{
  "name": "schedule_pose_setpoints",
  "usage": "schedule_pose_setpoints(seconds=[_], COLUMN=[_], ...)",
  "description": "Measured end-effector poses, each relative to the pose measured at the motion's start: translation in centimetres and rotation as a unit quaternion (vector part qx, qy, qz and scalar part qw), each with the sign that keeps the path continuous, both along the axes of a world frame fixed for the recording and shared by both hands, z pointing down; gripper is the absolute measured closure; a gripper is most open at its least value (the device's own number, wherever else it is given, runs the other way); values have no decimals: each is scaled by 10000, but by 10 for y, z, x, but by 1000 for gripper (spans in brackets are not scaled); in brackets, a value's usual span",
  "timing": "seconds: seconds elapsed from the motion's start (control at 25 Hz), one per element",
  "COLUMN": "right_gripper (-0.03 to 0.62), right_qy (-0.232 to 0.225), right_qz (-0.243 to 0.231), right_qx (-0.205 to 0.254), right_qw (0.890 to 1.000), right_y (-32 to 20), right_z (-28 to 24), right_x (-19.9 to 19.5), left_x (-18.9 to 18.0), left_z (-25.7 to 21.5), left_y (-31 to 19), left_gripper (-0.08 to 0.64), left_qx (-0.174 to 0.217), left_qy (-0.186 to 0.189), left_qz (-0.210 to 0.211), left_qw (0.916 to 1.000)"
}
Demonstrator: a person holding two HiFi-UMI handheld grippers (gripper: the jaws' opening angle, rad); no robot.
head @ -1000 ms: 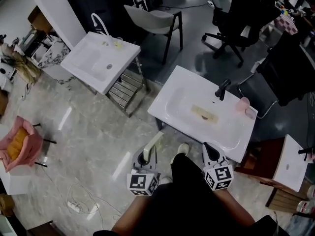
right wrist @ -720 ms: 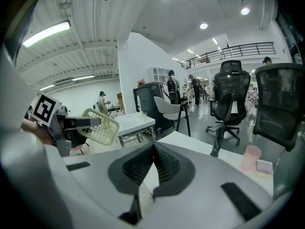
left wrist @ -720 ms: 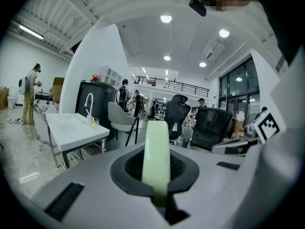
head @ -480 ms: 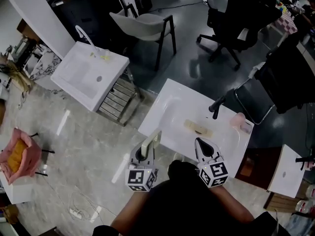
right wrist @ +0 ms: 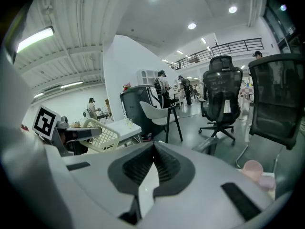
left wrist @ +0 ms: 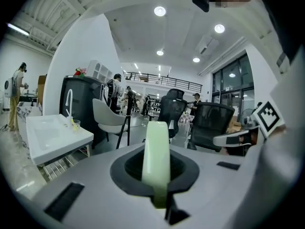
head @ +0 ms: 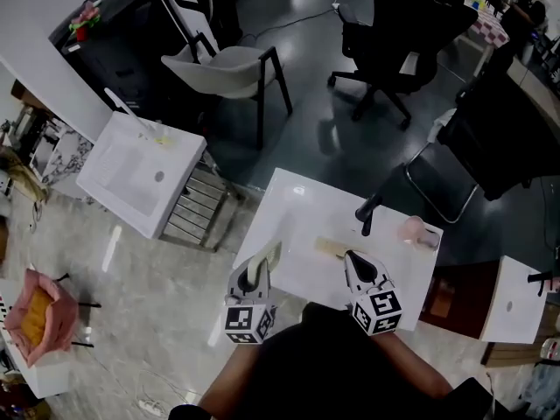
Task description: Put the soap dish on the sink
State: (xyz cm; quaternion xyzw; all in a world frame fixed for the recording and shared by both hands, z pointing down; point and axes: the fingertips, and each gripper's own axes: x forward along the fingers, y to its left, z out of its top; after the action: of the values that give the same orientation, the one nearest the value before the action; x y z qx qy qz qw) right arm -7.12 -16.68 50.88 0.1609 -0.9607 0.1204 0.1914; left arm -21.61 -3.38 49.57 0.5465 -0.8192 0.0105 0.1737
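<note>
A pale green soap dish [head: 266, 263] stands on edge in my left gripper [head: 260, 272], which is shut on it over the near left rim of the white sink [head: 282, 201]. In the left gripper view the soap dish [left wrist: 157, 142] rises edge-on between the jaws of the left gripper [left wrist: 157, 175]. The right gripper view shows the soap dish [right wrist: 101, 132] from the side, slatted and cream-coloured. My right gripper [head: 353, 259] hangs shut and empty over the sink's near rim, in front of the black faucet [head: 367, 210]. Its jaws meet at the right gripper's [right wrist: 153, 148] tip.
A beige pad [head: 332, 248] lies in the basin and a pink cup [head: 411, 228] stands on the right rim. A second sink [head: 131, 173] is to the left, a grey chair [head: 232, 64] and black office chairs [head: 398, 24] behind, a small white table [head: 512, 309] to the right.
The sink has come nearer and both grippers have moved forward, from over the floor to over its near rim. The left gripper keeps its hold on the soap dish.
</note>
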Motion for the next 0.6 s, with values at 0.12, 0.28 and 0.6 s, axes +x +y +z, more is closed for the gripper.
schedule_pose_setpoints(seconds=[0.12, 0.28, 0.6], right_gripper=[594, 594, 594], right_qy=[-39, -89, 61], right_qz=[166, 321, 777], right_qx=[-83, -219, -591], right_qw=[9998, 9992, 9952], right_y=[-19, -39, -57], right_z=[0, 8, 26], right_x=[-2, -6, -9], left_x=[-13, -24, -49], left_z=[-2, -2, 16], left_y=[-21, -47, -77], left_gripper=[540, 540, 540], left_qx=[-48, -112, -228], left_qy=[75, 211, 649], left_qz=[67, 286, 719], left_qw=[9999, 9993, 9950])
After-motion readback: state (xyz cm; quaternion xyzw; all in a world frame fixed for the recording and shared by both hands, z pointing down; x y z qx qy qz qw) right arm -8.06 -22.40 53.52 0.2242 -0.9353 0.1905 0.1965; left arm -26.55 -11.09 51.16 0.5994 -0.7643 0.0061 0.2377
